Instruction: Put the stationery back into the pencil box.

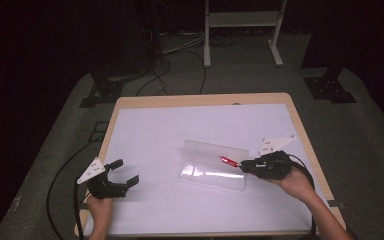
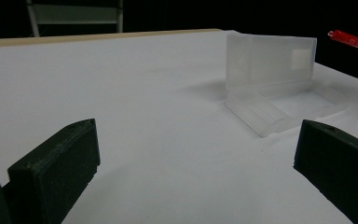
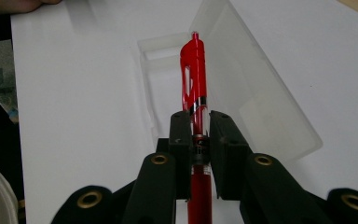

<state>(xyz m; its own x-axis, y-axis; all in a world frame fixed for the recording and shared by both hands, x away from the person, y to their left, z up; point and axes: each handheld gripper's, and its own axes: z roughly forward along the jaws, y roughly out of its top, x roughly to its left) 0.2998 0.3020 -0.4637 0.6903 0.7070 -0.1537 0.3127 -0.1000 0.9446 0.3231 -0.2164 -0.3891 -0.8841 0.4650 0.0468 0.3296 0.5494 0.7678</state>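
Observation:
A clear plastic case (image 1: 211,165) lies open on the white table (image 1: 155,130), its lid standing up. My right gripper (image 1: 244,166) is shut on a red pen (image 1: 228,161), which it holds over the case's right end. In the right gripper view the red pen (image 3: 194,84) points out from between the jaws over the open case (image 3: 242,88). My left gripper (image 1: 125,172) stands open at the table's front left, apart from the case. The left gripper view has the case (image 2: 279,88) ahead to the right, between wide-apart jaws, and the red pen (image 2: 347,38) at the far right.
A wooden rim (image 1: 205,98) borders the white table top. A white metal stand (image 1: 242,30) and cables (image 1: 180,50) are on the dark floor behind the table. A black cable (image 1: 60,175) trails from the left gripper off the table's left side.

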